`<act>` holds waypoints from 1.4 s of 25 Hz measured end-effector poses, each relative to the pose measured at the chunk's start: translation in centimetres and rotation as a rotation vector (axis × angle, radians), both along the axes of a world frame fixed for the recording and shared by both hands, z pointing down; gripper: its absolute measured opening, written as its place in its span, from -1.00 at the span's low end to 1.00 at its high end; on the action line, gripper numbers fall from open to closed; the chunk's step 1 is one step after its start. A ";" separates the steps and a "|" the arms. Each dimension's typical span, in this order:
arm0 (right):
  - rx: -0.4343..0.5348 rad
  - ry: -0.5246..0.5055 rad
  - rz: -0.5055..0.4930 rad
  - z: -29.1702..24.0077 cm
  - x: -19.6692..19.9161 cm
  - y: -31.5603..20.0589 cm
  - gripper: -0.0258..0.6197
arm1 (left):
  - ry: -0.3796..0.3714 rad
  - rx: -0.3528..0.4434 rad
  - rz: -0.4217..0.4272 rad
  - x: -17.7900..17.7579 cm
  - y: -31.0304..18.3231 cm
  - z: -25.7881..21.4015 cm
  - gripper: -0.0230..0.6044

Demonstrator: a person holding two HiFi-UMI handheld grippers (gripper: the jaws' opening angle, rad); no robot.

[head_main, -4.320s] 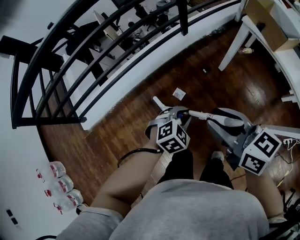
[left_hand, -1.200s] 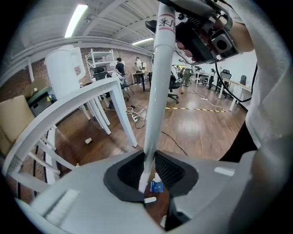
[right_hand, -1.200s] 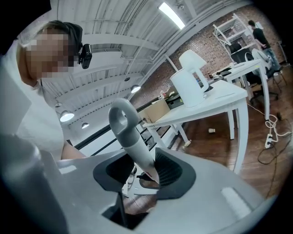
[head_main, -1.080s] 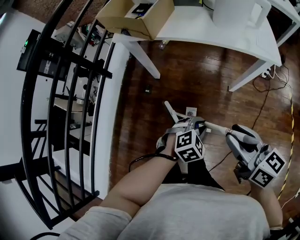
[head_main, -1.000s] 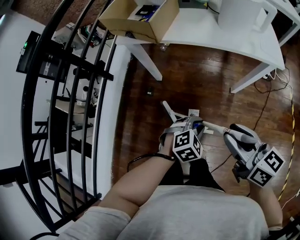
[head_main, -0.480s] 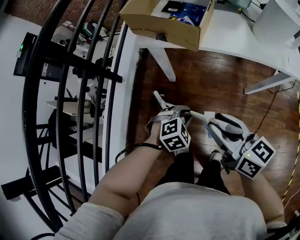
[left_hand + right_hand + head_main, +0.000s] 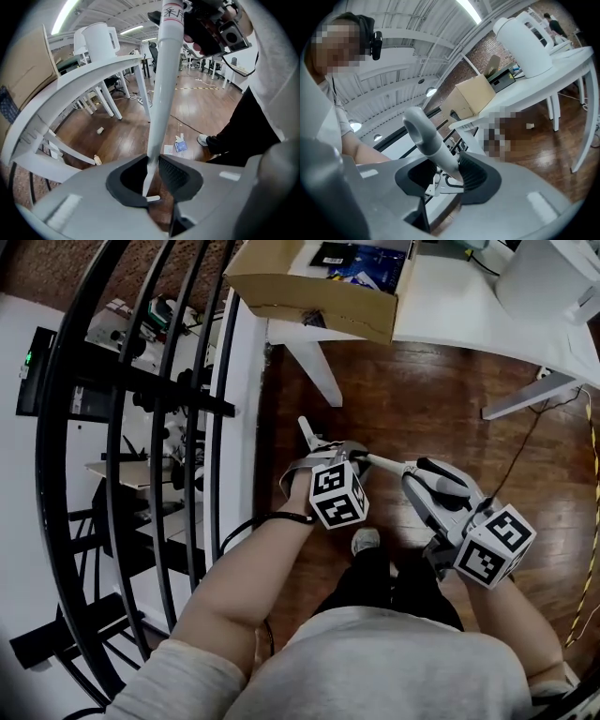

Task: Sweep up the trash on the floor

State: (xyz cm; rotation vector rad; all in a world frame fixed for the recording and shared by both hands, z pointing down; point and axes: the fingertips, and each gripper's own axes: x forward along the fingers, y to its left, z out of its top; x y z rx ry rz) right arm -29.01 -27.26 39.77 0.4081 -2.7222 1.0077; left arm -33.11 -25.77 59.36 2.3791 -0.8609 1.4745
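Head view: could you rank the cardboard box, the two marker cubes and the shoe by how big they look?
1. cardboard box
2. left marker cube and right marker cube: they look much alike, so unranked
3. shoe

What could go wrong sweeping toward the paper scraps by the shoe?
The scraps of white and blue paper lie close to the pale shoe, so a stroke could hit the foot. The long white pole in the left tool may knock the white table legs. A thin dark cable on the floor could catch.
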 end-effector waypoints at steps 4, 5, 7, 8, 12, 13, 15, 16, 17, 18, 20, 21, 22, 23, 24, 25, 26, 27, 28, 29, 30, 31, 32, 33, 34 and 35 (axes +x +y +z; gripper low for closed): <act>0.007 0.039 0.054 0.8 1.4 -0.6 -0.47 | 0.015 -0.018 0.051 1.5 -0.8 0.7 -0.70; 0.002 0.044 0.068 1.0 1.9 -0.9 -0.48 | 0.021 -0.020 0.057 1.9 -0.9 0.8 -0.70; -0.004 0.052 0.085 1.2 2.9 -1.4 -0.49 | 0.030 -0.020 0.066 2.7 -1.3 0.9 -0.70; -0.006 0.055 0.091 1.3 3.4 -1.6 -0.50 | 0.032 -0.019 0.072 3.1 -1.5 1.0 -0.70; -0.006 0.065 0.113 1.5 5.4 -2.1 -0.50 | 0.038 -0.024 0.102 5.2 -1.8 1.1 -0.70; -0.004 0.064 0.120 1.4 6.1 -2.1 -0.50 | 0.042 -0.022 0.107 5.9 -1.9 1.1 -0.70; 0.002 0.065 0.130 1.1 7.6 -2.2 -0.50 | 0.053 -0.018 0.118 7.5 -2.0 0.9 -0.70; 0.005 0.069 0.135 1.0 8.4 -2.2 -0.50 | 0.057 -0.018 0.126 8.3 -2.1 0.8 -0.70; 0.008 0.074 0.141 0.9 9.3 -2.2 -0.50 | 0.061 -0.018 0.137 9.3 -2.1 0.7 -0.70; 0.011 0.078 0.147 0.9 10.3 -2.2 -0.50 | 0.064 -0.020 0.149 10.3 -2.1 0.7 -0.70; 0.015 0.086 0.161 0.6 12.5 -2.2 -0.51 | 0.072 -0.022 0.176 12.6 -2.0 0.4 -0.70; 0.018 0.090 0.168 0.4 13.7 -2.2 -0.51 | 0.076 -0.022 0.190 13.9 -2.1 0.3 -0.70; 0.022 0.095 0.174 0.1 15.0 -2.3 -0.51 | 0.081 -0.023 0.203 15.2 -2.2 0.1 -0.70; 0.026 0.100 0.180 0.0 16.3 -2.4 -0.51 | 0.085 -0.025 0.215 16.5 -2.4 -0.1 -0.70; 0.028 0.105 0.186 -0.1 17.7 -2.4 -0.51 | 0.089 -0.027 0.226 17.9 -2.4 -0.2 -0.70; 0.028 0.109 0.194 -0.1 19.0 -2.3 -0.52 | 0.093 -0.029 0.237 19.2 -2.3 -0.2 -0.70; 0.028 0.110 0.204 -0.1 20.4 -2.1 -0.52 | 0.097 -0.028 0.248 20.6 -2.1 -0.1 -0.70; 0.029 0.110 0.216 0.0 21.8 -1.9 -0.52 | 0.101 -0.026 0.260 22.0 -1.9 0.0 -0.70; 0.031 0.110 0.231 0.0 23.1 -1.6 -0.52 | 0.106 -0.023 0.273 23.4 -1.7 0.1 -0.70; 0.032 0.110 0.247 0.0 24.5 -1.4 -0.52 | 0.112 -0.020 0.286 24.9 -1.6 0.1 -0.70; 0.032 0.111 0.265 0.0 26.0 -1.3 -0.52 | 0.119 -0.018 0.299 26.4 -1.4 0.1 -0.70; 0.031 0.113 0.283 -0.1 27.5 -1.1 -0.52 | 0.127 -0.018 0.312 28.0 -1.3 0.1 -0.70; 0.030 0.115 0.300 -0.2 29.1 -1.0 -0.52 | 0.134 -0.019 0.323 29.6 -1.1 0.1 -0.70; 0.029 0.118 0.315 -0.3 30.6 -0.8 -0.52 | 0.141 -0.020 0.335 31.2 -1.0 0.0 -0.70; 0.028 0.121 0.329 -0.5 32.2 -0.7 -0.52 | 0.146 -0.022 0.349 32.9 -0.8 -0.1 -0.70; 0.027 0.123 0.343 -0.6 33.9 -0.5 -0.52 | 0.150 -0.023 0.365 34.5 -0.6 -0.3 -0.70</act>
